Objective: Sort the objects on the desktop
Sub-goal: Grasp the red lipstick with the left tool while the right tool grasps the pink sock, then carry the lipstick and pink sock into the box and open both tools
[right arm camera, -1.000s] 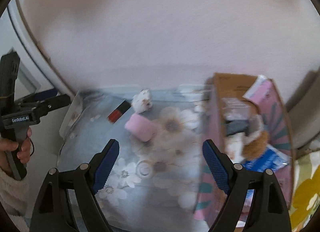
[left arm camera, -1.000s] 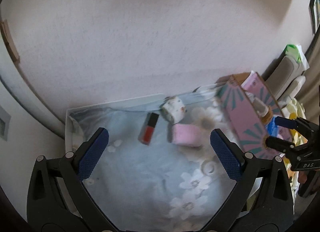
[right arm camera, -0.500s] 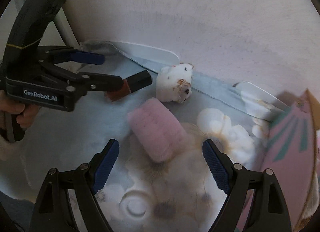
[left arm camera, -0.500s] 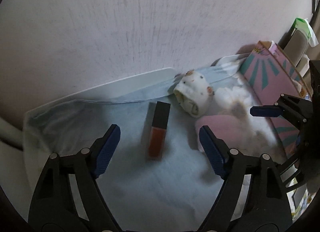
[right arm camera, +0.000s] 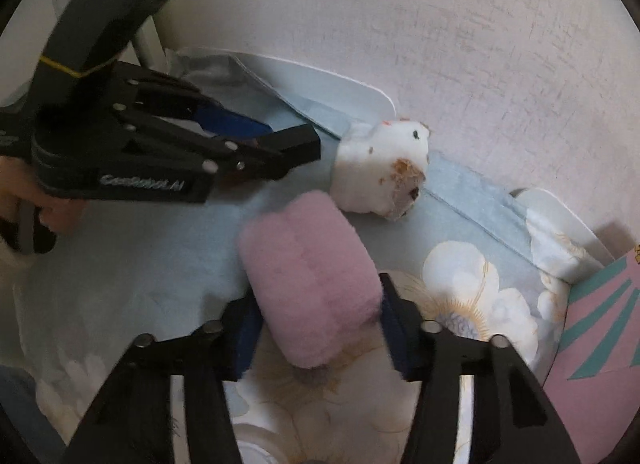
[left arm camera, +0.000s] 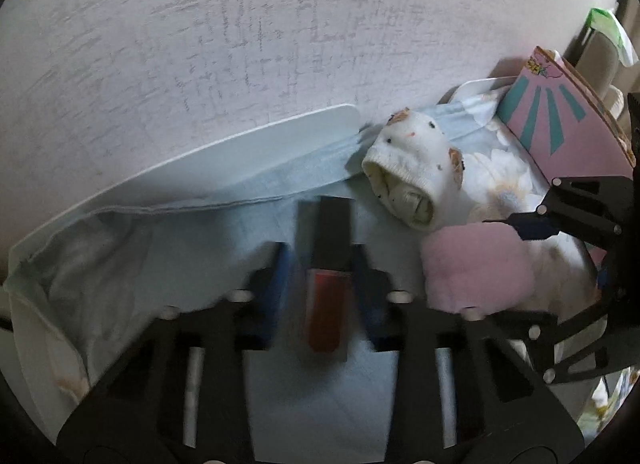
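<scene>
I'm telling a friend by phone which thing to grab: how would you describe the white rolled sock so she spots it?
Start at the textured wall behind the flowered blue cloth. At its foot lies the white sock, rolled into a bundle. Unlike the plain pink fluffy roll in front of it, it is white with small dark and orange spots.

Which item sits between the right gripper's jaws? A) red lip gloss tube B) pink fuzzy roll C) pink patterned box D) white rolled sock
B: in the right wrist view the right gripper has its jaws on either side of the pink fuzzy roll, while the white rolled sock lies apart, farther back by the wall, and the red lip gloss tube is between the left gripper's jaws.
</scene>
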